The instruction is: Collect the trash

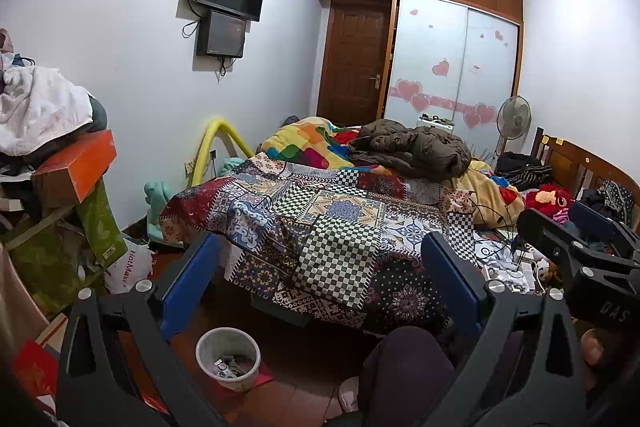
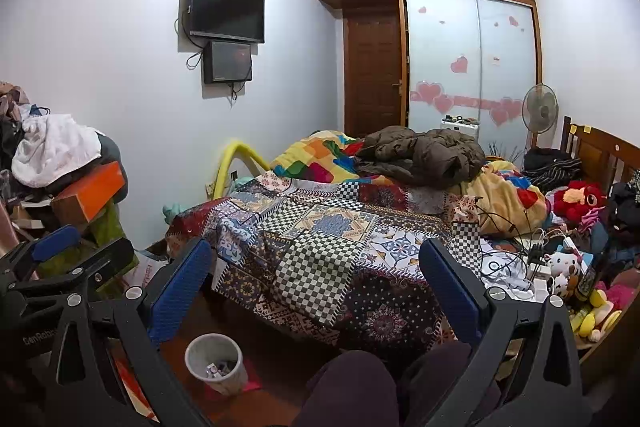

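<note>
A small white waste bin [image 1: 228, 359] stands on the dark wood floor in front of the bed, with a few scraps of wrapper inside; it shows in the right wrist view too, as the bin [image 2: 214, 363]. My left gripper [image 1: 320, 247] is open, its blue pads wide apart and held above the bin, nothing between them. My right gripper [image 2: 316, 251] is also open and empty, level with the bed's foot. Each gripper appears at the edge of the other's view: the right one [image 1: 560, 223], the left one [image 2: 86, 247].
A bed with a patchwork quilt [image 1: 320, 219] fills the middle, heaped with a brown jacket [image 1: 416, 147] and blankets. Cables, chargers and plush toys [image 2: 560, 267] crowd its right side. A pile with an orange box [image 1: 76, 167] rises at left. A person's knees [image 2: 352, 387] are below.
</note>
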